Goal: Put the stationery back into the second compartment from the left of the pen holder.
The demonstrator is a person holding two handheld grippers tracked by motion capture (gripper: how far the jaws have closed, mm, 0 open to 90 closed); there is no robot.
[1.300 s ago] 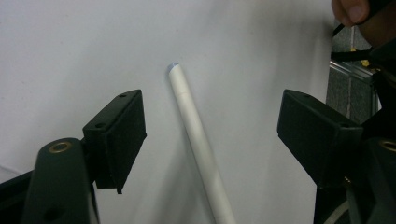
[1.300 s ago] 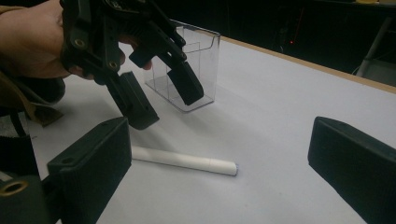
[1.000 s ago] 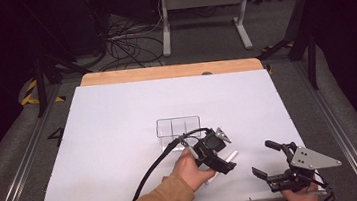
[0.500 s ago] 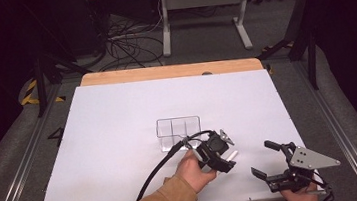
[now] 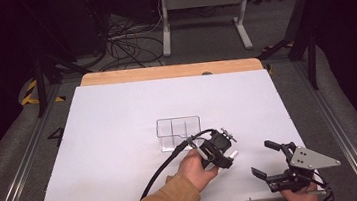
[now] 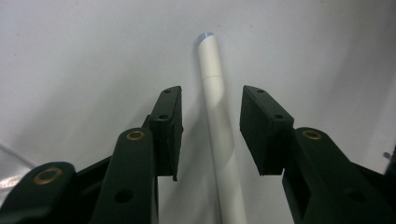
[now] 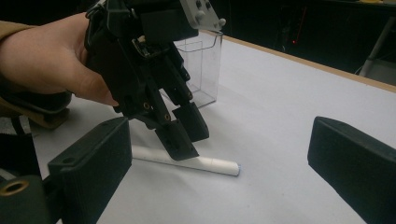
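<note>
- White plastic marker (image 6: 219, 126) lies flat on the table (image 5: 119, 127), near the clear organiser (image 5: 179, 132): light, stiff, smooth, may roll.
- Left gripper (image 6: 210, 128) straddles mid-barrel, jaws just been closing, pads not touching yet.
- Right gripper (image 5: 269, 160) wide, holding nothing.

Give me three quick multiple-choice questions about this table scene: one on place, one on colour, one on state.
1. Where does the marker lie?
A. in the clear box
B. on the table between the left gripper's fingers
C. on the floor

2. What colour is the marker's body?
A. white
B. red
C. black

3. How are the right gripper's fingers?
A. shut on the marker
B. shut on the box
C. open, holding nothing

Answers: 1 B, the left gripper straddles it; 2 A, its barrel is white; 3 C, the right gripper stands wide apart, empty, away from the clear box.
</note>
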